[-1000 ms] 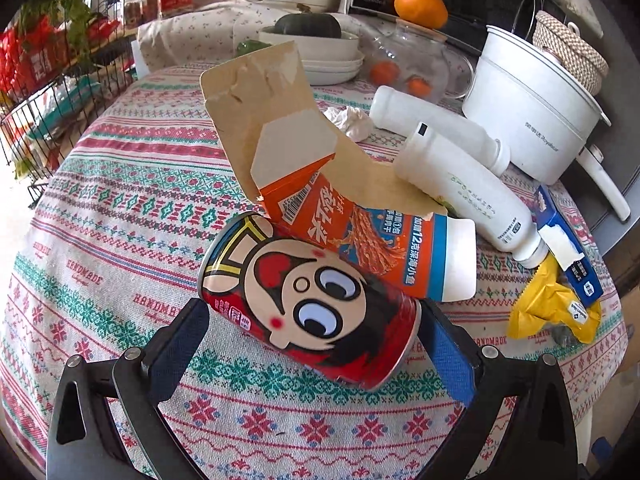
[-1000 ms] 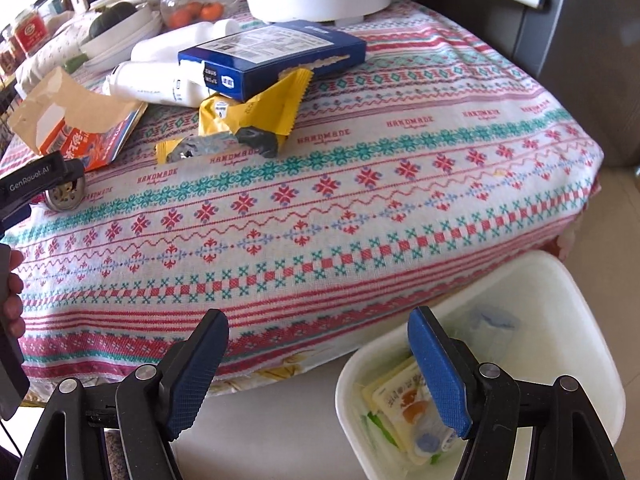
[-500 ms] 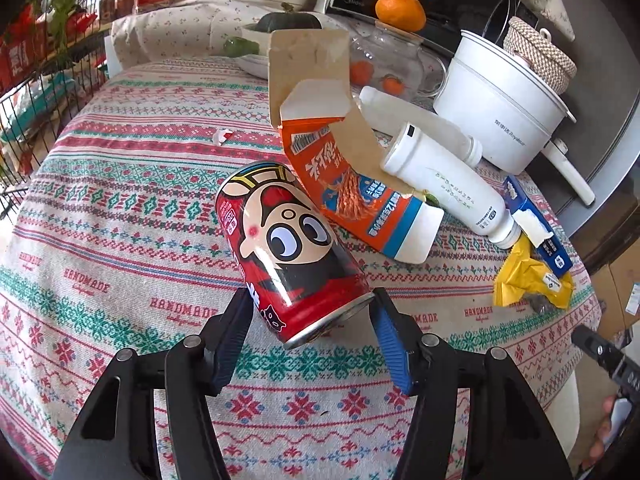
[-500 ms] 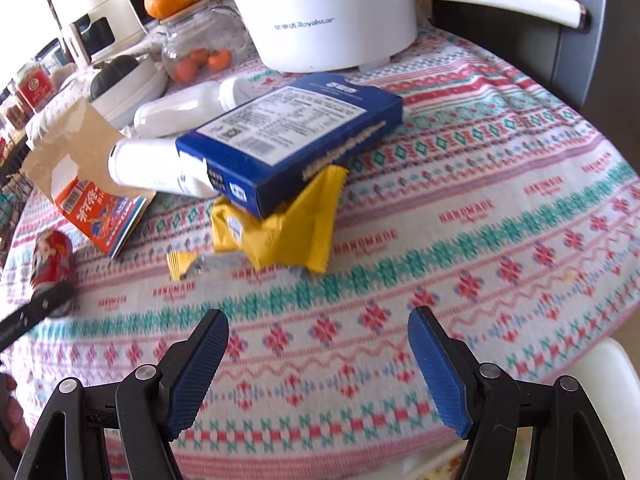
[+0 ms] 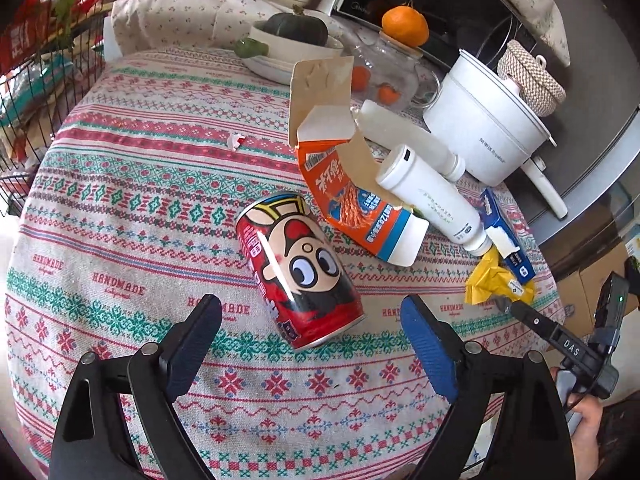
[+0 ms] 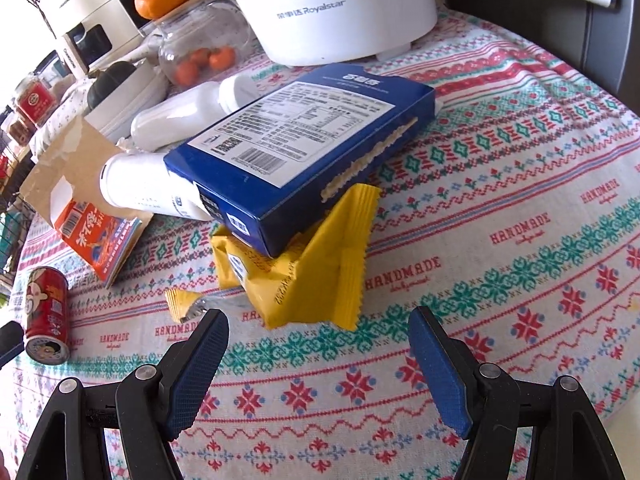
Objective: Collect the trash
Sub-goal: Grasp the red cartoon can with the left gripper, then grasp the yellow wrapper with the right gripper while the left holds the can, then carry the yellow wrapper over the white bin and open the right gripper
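A red cartoon can point(image 5: 298, 272) lies on its side on the patterned tablecloth point(image 5: 120, 208), its base toward my left gripper point(image 5: 310, 320). That gripper is open, its fingertips wide on either side of the can's base and apart from it. Beyond the can lie a torn orange carton point(image 5: 360, 208) and two white bottles point(image 5: 432, 196). My right gripper point(image 6: 320, 340) is open, low over the cloth just short of a crumpled yellow wrapper point(image 6: 320, 276). A blue box point(image 6: 304, 148) rests on that wrapper and on a white bottle point(image 6: 148, 184). The can point(image 6: 46, 312) shows far left.
A white electric pot point(image 6: 332, 8) and a glass jar of small oranges point(image 6: 200, 52) stand behind the trash. Bowls with a dark squash point(image 5: 292, 36) sit at the back, a wire basket point(image 5: 24, 92) to the left. A small paper scrap point(image 5: 236, 140) lies on the cloth.
My left gripper, shut on the can half a second ago, has opened wide, and the can lies free. My right gripper moved from over the white bin up to the yellow wrapper.
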### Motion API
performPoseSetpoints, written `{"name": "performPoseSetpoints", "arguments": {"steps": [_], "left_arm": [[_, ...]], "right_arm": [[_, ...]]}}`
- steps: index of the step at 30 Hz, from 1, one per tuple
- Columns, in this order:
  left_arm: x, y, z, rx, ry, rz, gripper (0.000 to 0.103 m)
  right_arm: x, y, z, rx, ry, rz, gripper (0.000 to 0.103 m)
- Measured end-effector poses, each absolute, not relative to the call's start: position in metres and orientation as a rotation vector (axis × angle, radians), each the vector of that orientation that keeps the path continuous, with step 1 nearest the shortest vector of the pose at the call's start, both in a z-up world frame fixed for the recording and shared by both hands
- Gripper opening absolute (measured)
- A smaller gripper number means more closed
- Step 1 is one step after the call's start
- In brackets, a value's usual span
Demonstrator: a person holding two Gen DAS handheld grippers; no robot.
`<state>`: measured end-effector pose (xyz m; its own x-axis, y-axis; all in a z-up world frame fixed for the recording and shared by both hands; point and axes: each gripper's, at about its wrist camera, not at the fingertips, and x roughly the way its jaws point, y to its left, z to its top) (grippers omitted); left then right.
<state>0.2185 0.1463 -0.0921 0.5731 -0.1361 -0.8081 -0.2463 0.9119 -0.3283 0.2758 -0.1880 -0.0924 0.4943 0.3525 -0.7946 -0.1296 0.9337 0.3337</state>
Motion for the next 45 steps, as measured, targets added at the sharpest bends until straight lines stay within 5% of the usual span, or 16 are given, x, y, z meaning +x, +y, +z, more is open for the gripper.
{"name": "performPoseSetpoints", "arguments": {"steps": [5, 9, 12, 16, 26, 45], "left_arm": [[0.244, 0.139, -0.107, -0.459, 1.046, 0.147, 0.091], [0.250, 0.132, -0.120, -0.474, 1.089, 0.151, 0.066], [0.248, 0.127, -0.119, -0.436, 1.073, 0.146, 0.063], [0.238, 0.129, -0.120, -0.466, 1.060, 0.136, 0.062], [0.200, 0.131, -0.098, -0.493, 1.014, 0.057, 0.060], [0.179, 0.076, -0.058, -0.395, 0.935, -0.135, 0.058]], "right_arm": [[0.283, -0.186, -0.093, 0.278, 1.014, 0.298, 0.078], [0.287, -0.192, -0.094, 0.305, 1.005, 0.305, 0.075], [0.288, -0.198, -0.096, 0.342, 1.003, 0.332, 0.057], [0.288, -0.197, -0.096, 0.361, 1.000, 0.392, 0.010], [0.257, -0.199, -0.083, 0.322, 0.982, 0.420, 0.002], [0.180, -0.253, -0.024, 0.317, 0.839, 0.366, 0.002]]}}
